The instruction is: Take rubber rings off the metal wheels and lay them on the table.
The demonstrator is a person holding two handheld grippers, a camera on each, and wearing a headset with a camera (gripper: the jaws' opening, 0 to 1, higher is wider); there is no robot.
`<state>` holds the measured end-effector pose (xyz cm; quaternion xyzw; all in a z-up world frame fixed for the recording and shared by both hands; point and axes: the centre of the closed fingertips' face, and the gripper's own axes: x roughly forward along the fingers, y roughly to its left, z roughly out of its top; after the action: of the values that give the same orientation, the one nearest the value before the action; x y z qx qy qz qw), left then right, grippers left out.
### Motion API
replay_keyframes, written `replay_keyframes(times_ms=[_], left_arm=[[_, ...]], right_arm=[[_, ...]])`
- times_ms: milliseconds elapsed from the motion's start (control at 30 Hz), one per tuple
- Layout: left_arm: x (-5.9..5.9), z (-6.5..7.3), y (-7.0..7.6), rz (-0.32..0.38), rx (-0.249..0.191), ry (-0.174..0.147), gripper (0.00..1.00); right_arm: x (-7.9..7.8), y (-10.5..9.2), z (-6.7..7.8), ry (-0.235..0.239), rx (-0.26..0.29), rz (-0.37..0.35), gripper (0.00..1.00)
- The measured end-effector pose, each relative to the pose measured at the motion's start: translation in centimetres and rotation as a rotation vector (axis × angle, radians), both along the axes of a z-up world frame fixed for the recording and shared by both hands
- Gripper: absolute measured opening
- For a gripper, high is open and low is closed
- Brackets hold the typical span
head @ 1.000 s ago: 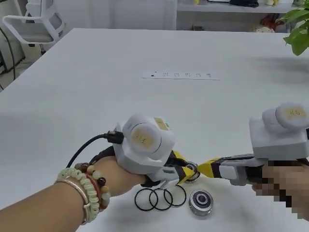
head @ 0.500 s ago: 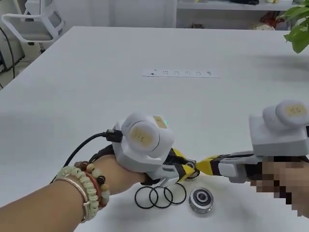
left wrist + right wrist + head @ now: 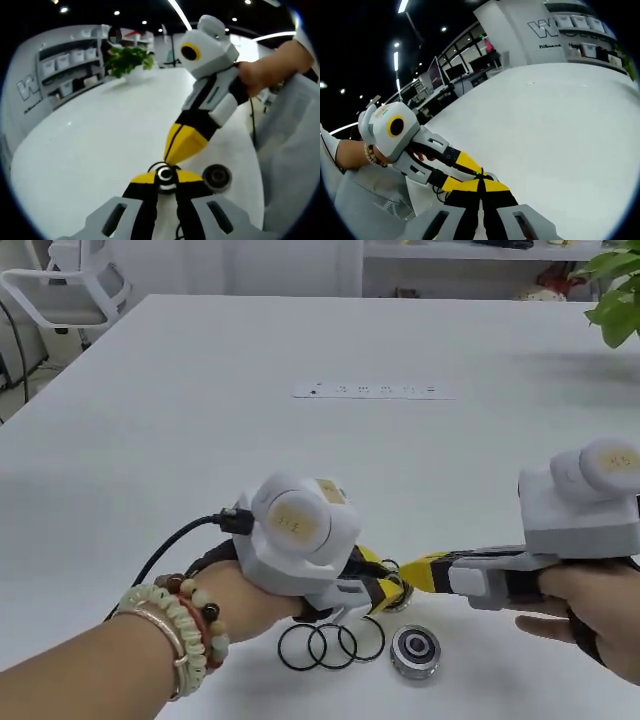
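Observation:
My left gripper (image 3: pixel 388 592) is shut on a small metal wheel (image 3: pixel 398 597), held just above the white table (image 3: pixel 300 470). In the left gripper view the wheel (image 3: pixel 165 175) sits between my yellow jaw tips. My right gripper (image 3: pixel 408 582) comes in from the right with its jaws shut, pinching a thin black rubber ring (image 3: pixel 156 166) at the wheel's rim. Three removed rubber rings (image 3: pixel 330 645) lie overlapping on the table below the left gripper. A second metal wheel (image 3: pixel 414 652) lies flat beside them.
A flush socket strip (image 3: pixel 370 391) is set in the table's middle. A black cable (image 3: pixel 175 545) trails from the left gripper. A potted plant (image 3: pixel 618 300) stands at the far right and a white chair (image 3: pixel 70 290) at the far left.
The right gripper's tips have risen slightly at the held wheel, and a small loop of ring now stands up there. The left gripper, laid rings and loose wheel stay put.

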<state>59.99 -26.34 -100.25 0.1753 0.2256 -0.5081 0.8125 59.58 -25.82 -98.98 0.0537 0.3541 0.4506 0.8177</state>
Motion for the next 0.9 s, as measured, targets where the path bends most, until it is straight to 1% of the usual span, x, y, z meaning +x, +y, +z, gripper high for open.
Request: replay_keyframes(times_ms=[67, 133, 200, 233, 333, 400, 467, 500, 600, 667, 767, 833, 900], left_arm=[[0.0, 0.0, 0.0, 0.003, -0.001, 0.001, 0.14], [0.0, 0.0, 0.0, -0.011, 0.002, -0.013, 0.14], [-0.1, 0.0, 0.0, -0.015, 0.005, -0.008, 0.14], [-0.1, 0.1, 0.0, -0.015, 0.006, -0.004, 0.14], [-0.1, 0.1, 0.1, -0.028, 0.019, -0.014, 0.14], [-0.1, 0.4, 0.3, -0.03, 0.014, -0.006, 0.14], [0.0, 0.7, 0.5, -0.027, 0.008, 0.005, 0.17], [-0.1, 0.8, 0.7, -0.023, 0.004, 0.024, 0.18], [-0.2, 1.2, 1.2, -0.028, 0.011, 0.019, 0.21], [-0.1, 1.6, 1.7, -0.026, 0.011, 0.026, 0.24], [-0.3, 2.7, 2.2, -0.033, -0.002, 0.04, 0.3], [-0.5, 3.3, 2.5, -0.04, 0.0, 0.037, 0.34], [-0.6, 4.1, 3.1, -0.047, 0.009, 0.02, 0.36]], right_arm=[[-0.2, -0.2, -0.3, 0.011, -0.011, -0.003, 0.0], [-0.2, -0.4, -0.5, 0.017, -0.018, -0.011, 0.0], [-0.2, -0.4, -0.5, 0.026, -0.014, -0.018, 0.0], [-0.1, -0.4, -0.5, 0.024, -0.015, -0.019, 0.0], [0.0, -0.6, -0.5, 0.017, -0.023, -0.026, 0.0], [0.1, -0.7, -0.5, 0.02, -0.018, -0.033, 0.0], [0.2, -0.8, -0.4, 0.02, -0.015, -0.042, 0.0], [0.2, -0.9, -0.4, 0.02, -0.015, -0.045, 0.0], [0.4, -1.0, -0.2, 0.021, -0.005, -0.054, 0.0], [0.4, -1.1, 0.0, 0.02, 0.001, -0.06, 0.0], [0.5, -1.1, 0.3, 0.023, 0.018, -0.073, 0.0], [0.5, -1.1, 0.6, 0.026, 0.032, -0.077, 0.0], [0.5, -1.0, 0.7, 0.026, 0.036, -0.077, 0.0]])
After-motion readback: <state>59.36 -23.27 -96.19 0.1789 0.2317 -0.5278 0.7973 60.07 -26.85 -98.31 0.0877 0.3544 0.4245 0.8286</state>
